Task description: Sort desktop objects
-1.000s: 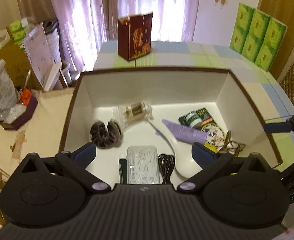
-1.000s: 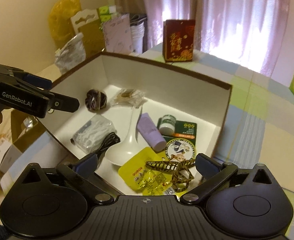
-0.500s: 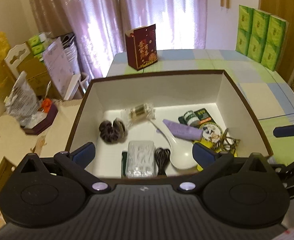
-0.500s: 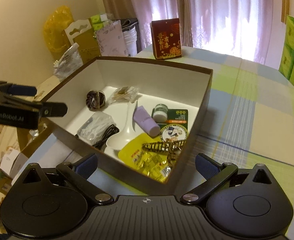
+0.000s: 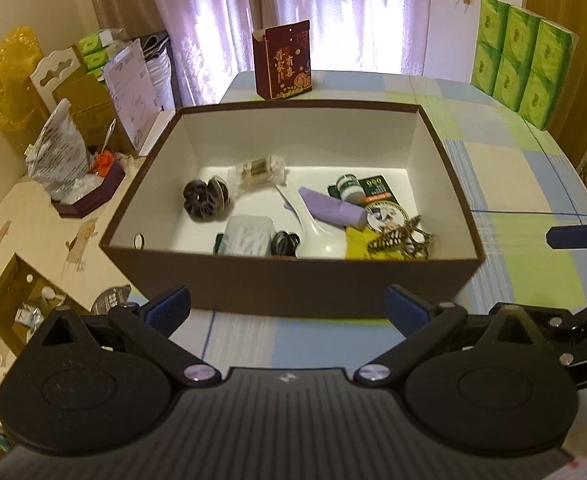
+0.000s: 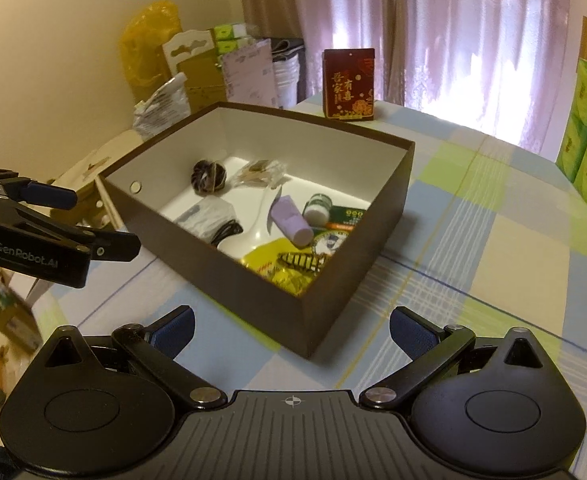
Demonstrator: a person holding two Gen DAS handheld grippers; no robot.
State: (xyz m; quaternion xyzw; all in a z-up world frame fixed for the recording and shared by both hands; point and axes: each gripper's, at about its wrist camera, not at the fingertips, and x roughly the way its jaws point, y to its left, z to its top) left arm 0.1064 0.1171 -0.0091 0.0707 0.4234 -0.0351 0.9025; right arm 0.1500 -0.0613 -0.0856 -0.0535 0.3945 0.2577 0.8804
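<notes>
- The left gripper, black with blue finger pads, hangs in front of the near wall of the box, its fingers spread wide with nothing between them.
- The right gripper, of the same build, hangs off the near corner of the box, fingers likewise wide apart and empty.
- A dark brown rectangular cardboard box with a white inside stands on a checked tablecloth of blue, green and cream.
- Inside the box lie a dark brown hair scrunchie at the left, a clear crinkled packet toward the back, and a lilac tube in the middle, resting across a white long-handled spoon.
- Right of the tube sit a small green-capped jar on a green card, a yellow sachet and a striped brown hair claw.
- Near the front wall are a clear plastic case and a coiled black cable, side by side.
- A dark red printed carton stands upright on the table beyond the box.
</notes>
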